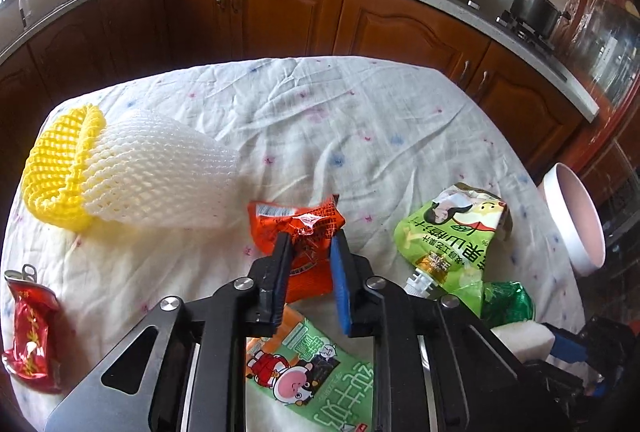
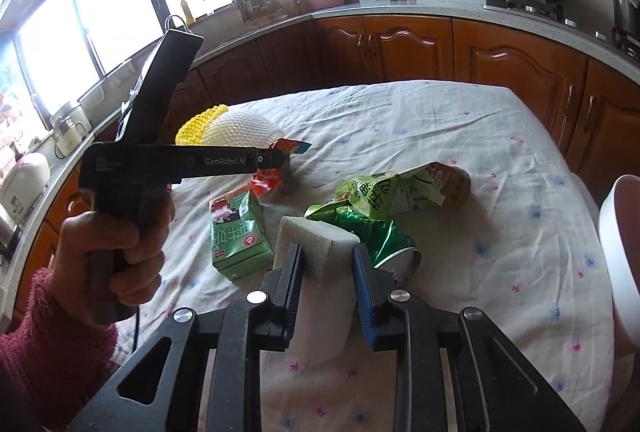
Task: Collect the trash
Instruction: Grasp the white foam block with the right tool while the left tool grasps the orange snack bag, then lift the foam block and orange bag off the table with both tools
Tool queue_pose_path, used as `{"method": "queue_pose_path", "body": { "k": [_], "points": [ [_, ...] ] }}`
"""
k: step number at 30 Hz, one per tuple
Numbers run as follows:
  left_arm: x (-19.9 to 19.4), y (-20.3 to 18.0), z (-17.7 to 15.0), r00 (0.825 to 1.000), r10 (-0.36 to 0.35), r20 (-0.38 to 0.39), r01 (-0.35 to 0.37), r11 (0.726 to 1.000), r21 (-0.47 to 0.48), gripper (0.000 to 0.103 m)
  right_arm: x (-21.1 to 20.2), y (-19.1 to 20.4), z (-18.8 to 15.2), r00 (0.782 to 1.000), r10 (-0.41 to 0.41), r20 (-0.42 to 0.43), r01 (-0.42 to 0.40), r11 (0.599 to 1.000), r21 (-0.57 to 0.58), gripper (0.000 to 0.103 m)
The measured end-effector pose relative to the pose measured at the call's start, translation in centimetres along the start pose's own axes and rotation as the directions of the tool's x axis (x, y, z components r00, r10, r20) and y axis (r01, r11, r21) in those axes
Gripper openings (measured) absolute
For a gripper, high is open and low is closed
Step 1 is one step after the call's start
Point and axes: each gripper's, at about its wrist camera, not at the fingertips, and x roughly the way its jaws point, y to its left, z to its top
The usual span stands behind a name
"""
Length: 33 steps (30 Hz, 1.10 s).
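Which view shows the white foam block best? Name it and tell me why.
The right wrist view: the white foam block fills the centre, clamped between the right gripper fingers, with its top and side faces visible. The left wrist view catches only one end of it at the lower right edge.

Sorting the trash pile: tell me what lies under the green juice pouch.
A crumpled green can lies partly under the green juice pouch, its open end sticking out toward the camera. The can's far end is covered, and anything else beneath cannot be seen.
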Motion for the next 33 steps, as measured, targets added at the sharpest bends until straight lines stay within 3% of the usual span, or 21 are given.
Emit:
{"method": "queue_pose_path", "body": {
  "k": [4, 14, 17, 33],
  "points": [
    [-1.3, 0.4, 0.0, 0.999, -0.008, 0.031, 0.009, 1.0, -0.022, 0.015, -0.5, -0.2, 0.0, 0.999, 0.05, 0.008, -0.05, 0.998, 0.026, 0.024],
    [-6.0, -0.3, -0.4, 0.991, -0.063, 0.118, 0.069, 0.997, -0.046, 0.015, -3.4, -0.5, 0.6, 0.996, 0.05, 0.075, -0.053, 0.998, 0.039, 0.025],
    [-7.0, -1.0, -0.6, 0.986, -0.114, 0.125, 0.121, 0.992, -0.047, 0.015, -4.2, -1.0, 0.6, 0.995, 0.048, 0.091, -0.053, 0.997, 0.052, 0.025],
    [-9.6, -7.8, -2.2, 0.967, -0.222, 0.126, 0.218, 0.975, 0.048, 0.015, -9.4, -5.9, -0.6, 0.983, -0.06, 0.174, 0.033, 0.988, 0.152, 0.025]
  ]
}}
